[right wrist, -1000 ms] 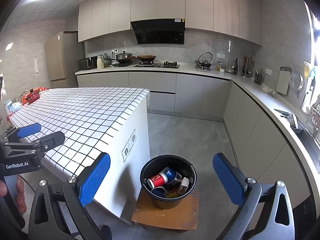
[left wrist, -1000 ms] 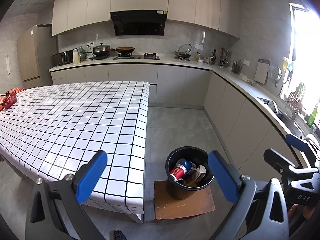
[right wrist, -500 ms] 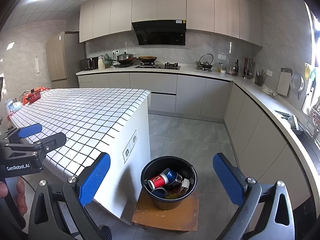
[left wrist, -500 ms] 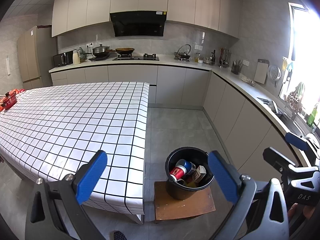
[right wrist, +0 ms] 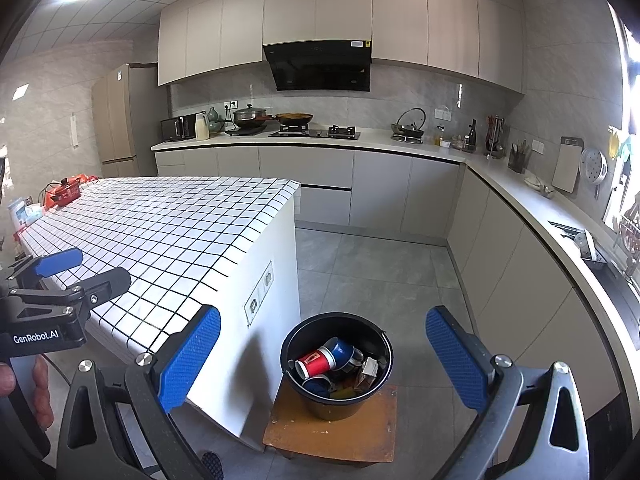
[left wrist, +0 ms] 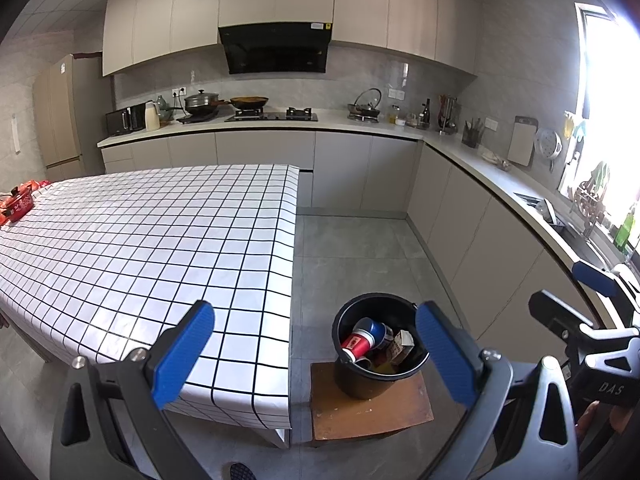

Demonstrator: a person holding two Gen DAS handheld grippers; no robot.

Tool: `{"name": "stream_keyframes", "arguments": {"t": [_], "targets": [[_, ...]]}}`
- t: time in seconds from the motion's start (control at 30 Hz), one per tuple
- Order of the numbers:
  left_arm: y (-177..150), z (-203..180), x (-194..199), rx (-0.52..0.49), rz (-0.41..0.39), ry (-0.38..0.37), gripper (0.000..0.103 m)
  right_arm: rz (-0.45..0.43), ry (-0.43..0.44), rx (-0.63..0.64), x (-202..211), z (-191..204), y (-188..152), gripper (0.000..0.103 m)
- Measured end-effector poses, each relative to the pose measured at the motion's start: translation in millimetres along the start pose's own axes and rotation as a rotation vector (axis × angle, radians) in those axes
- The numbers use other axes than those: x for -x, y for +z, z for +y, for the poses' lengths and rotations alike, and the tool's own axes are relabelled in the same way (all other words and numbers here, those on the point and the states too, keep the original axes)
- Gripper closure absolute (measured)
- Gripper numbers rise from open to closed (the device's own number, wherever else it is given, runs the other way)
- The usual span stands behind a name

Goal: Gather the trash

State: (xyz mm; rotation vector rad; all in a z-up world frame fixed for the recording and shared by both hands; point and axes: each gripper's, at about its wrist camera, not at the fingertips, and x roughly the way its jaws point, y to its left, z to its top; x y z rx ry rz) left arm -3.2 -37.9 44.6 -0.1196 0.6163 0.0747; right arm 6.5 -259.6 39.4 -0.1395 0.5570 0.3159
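Observation:
A black bucket (left wrist: pixel 360 384) (right wrist: pixel 332 408) stands on a low brown stool (left wrist: pixel 372 416) (right wrist: pixel 340 436) beside the table's end. Inside it lie a red paper cup (left wrist: pixel 356 346) (right wrist: pixel 316 362), a blue cup (left wrist: pixel 374 330) (right wrist: pixel 340 350) and a small carton (left wrist: pixel 402 344). My left gripper (left wrist: pixel 314 314) (right wrist: pixel 94 270) is open and holds nothing, above the table corner and the bucket. My right gripper (right wrist: pixel 322 316) (left wrist: pixel 568 296) is also open and holds nothing, over the bucket from the other side. A hand (right wrist: pixel 40 380) holds the left tool.
The table (left wrist: pixel 160 240) (right wrist: pixel 160 232) wears a white checked cloth, with a red pot (left wrist: pixel 18 204) (right wrist: pixel 68 192) at its far end. Grey floor (right wrist: pixel 380 264) runs between table and L-shaped counter (left wrist: pixel 480 160). A sink (left wrist: pixel 540 204) lies to the right.
Almost nothing: both grippers stay open and in place. The right wrist view has shifted very slightly.

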Motion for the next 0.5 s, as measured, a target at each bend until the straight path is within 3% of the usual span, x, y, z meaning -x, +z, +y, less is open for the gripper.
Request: {"name": "stream_keyframes", "arguments": {"t": [0.5], "targets": [[-2.9,5.7,0.2,-0.009,-0.012,-0.023,0.002,-0.001,-0.007,0.009,1.7,3.7,0.5,0.000]]}}
